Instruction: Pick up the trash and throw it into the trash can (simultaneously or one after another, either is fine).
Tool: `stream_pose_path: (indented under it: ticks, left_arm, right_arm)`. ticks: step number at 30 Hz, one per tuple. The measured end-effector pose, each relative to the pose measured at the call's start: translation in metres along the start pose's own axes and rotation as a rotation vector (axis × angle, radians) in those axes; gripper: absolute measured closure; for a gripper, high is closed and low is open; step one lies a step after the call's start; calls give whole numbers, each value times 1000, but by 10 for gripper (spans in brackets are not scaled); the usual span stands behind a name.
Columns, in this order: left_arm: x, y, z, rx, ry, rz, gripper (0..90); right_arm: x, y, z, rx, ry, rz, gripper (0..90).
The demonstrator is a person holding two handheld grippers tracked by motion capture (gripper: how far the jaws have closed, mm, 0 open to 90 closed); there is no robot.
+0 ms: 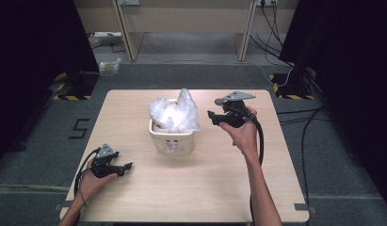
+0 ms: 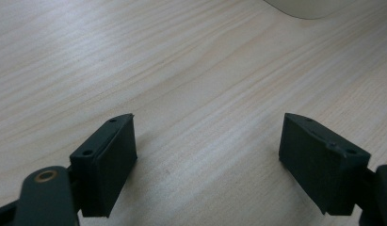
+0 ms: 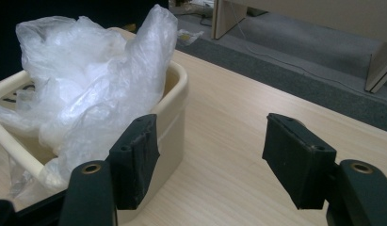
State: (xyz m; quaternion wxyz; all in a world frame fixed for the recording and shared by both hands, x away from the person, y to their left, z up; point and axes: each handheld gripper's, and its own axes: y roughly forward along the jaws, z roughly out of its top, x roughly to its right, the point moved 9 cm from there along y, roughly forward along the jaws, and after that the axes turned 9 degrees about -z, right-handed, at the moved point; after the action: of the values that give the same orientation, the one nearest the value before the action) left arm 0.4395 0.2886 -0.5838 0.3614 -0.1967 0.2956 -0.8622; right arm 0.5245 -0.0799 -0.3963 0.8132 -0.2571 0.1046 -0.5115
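The right gripper (image 3: 210, 160) is hanging above the table (image 1: 219, 188) with its jaws spread wide and nothing between them; in the high view it (image 1: 211, 116) is sitting just beside the right side of the bin, raised in the person's right hand (image 1: 245, 134), its grey plate on top. The left gripper (image 2: 207, 160) is also standing wide open and empty, its jaws hovering close over bare wood; from above it (image 1: 127, 167) is lying low near the front left corner of the table, well apart from the bin, pointing rightward in the left hand (image 1: 94, 181).

The cream bin (image 3: 174, 117), a small rectangular plastic container with rounded corners and a thick rolled rim, is standing upright near the middle of the table (image 1: 174, 141). A clear plastic bag (image 3: 92, 80) is filling it, crumpled and glossy, billowing well above the rim with one peak rising at the side nearer the right gripper. Part of the film is spilling over the near rim. In the high view the bag (image 1: 174, 113) is looking whitish and puffed, hiding the bin's inside. A faint marking is showing on the bin's front wall, too small to read.
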Motion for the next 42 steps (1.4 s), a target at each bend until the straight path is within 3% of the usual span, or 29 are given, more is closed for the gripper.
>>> stream_pose_path:
  ticks: [18,24,42]
  left_arm:
    - [0,0,0,0,-1,-1,185]
    - [0,0,0,0,0,0,185]
    - [0,0,0,0,0,0,185]
  right_arm:
    - [20,-1,-30,-17,42,-23,356]
    - [22,-3,-37,-20,35,-29,344]
    - [28,1,-65,-53,44,-62,244]
